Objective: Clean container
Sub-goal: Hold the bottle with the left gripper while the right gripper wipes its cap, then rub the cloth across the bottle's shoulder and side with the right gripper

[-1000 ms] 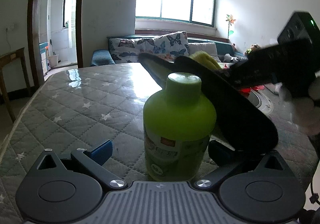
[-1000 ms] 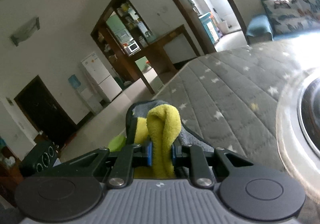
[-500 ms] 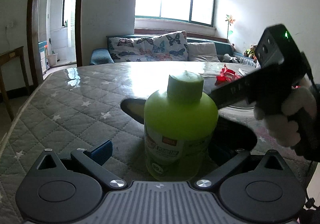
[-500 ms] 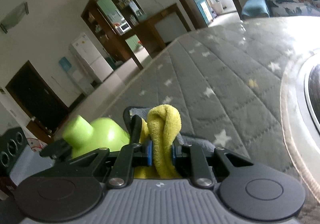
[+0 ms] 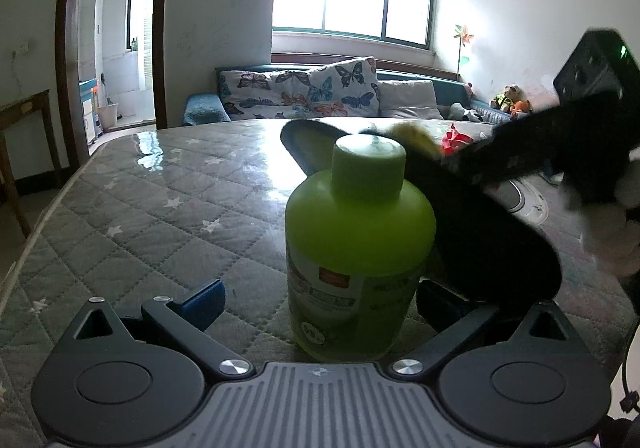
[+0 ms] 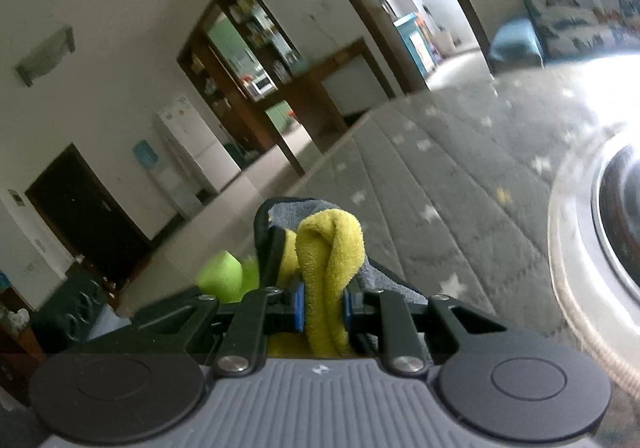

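The left tongs (image 5: 316, 302) stand wide open around the upright, capped green bottle (image 5: 358, 254) on the quilted worktop (image 5: 160, 207), while the right tongs (image 6: 322, 306), clamped on a yellow cloth (image 6: 330, 272), hover just beside it, so wiping looks underway, its extent unclear.

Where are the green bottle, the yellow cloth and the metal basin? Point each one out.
green bottle (image 5: 360, 232): left wrist view, on its shoulder below the cap.
yellow cloth (image 6: 330, 268): right wrist view, on its folded front.
metal basin (image 6: 576, 232): right wrist view, on its rim.
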The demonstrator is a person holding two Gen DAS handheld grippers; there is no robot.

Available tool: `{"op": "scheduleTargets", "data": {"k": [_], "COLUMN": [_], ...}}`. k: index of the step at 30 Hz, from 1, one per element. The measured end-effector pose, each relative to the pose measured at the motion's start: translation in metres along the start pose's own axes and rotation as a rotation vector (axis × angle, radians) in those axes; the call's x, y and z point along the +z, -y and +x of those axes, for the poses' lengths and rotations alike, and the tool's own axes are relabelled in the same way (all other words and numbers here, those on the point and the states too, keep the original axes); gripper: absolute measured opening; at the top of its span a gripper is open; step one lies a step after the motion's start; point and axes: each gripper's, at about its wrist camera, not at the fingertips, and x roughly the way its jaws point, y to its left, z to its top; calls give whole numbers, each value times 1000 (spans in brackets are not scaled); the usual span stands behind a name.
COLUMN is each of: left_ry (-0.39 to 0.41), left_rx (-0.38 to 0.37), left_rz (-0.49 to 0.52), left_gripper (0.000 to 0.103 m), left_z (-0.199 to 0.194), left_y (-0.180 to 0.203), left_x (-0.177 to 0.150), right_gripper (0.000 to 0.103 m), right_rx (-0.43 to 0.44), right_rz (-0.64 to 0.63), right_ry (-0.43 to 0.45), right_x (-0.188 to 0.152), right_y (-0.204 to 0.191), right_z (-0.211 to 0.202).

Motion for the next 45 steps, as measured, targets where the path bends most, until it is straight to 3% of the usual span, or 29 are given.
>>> {"op": "scheduleTargets", "data": {"k": [8,16,39,45], "left_ry": [-3,-4,5,7], "left_rx": [-2,-13,7,3], "left_rz": [1,0,25,20], "left_gripper": [103,103,103,103], "left_z": [1,2,-5,-4], "left_y": [-1,-4,3,2], "left_x": [-1,-3,-4,-3], "right_gripper": [18,18,18,18], "right_rx": [26,-3,-12,31], "right_rz": [-23,19,44,16], "right_ry": [-40,-122,-115,-33], "right_x": [22,12,-32,-8], "right_y": [-2,17,12,0], "right_z": [26,44,12,2]}}
